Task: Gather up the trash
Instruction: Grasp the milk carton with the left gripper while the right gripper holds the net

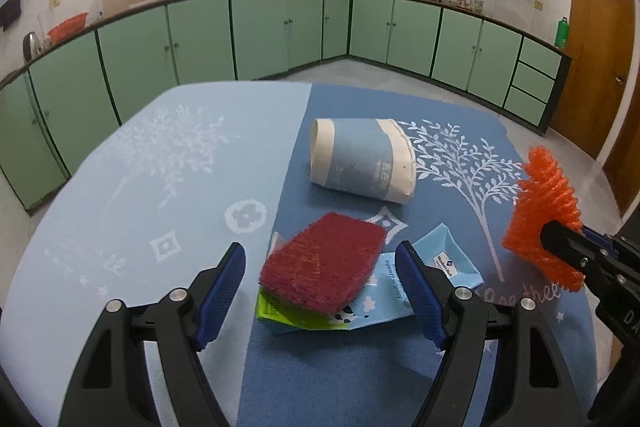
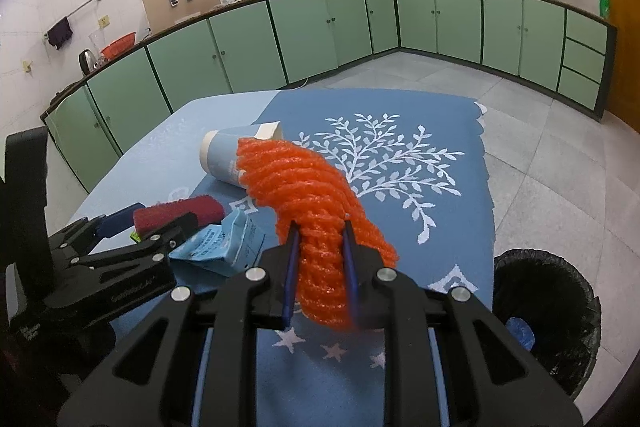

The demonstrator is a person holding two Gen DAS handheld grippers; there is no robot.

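Note:
My right gripper (image 2: 320, 227) is shut on an orange foam net sleeve (image 2: 308, 183) and holds it above the table; the net also shows at the right of the left wrist view (image 1: 544, 203). My left gripper (image 1: 320, 259) is open, its jaws on either side of a dark red scouring sponge (image 1: 324, 261) that lies on a flattened light blue carton (image 1: 448, 267). The sponge (image 2: 180, 213) and carton (image 2: 218, 243) also show in the right wrist view. A paper cup (image 1: 360, 159) lies on its side further back, partly hidden behind the net in the right wrist view (image 2: 224, 157).
The table wears a blue cloth with white tree prints (image 2: 400, 155). A black-lined trash bin (image 2: 548, 311) stands on the floor at the table's right, with something blue inside. Green kitchen cabinets (image 1: 260, 31) line the far walls.

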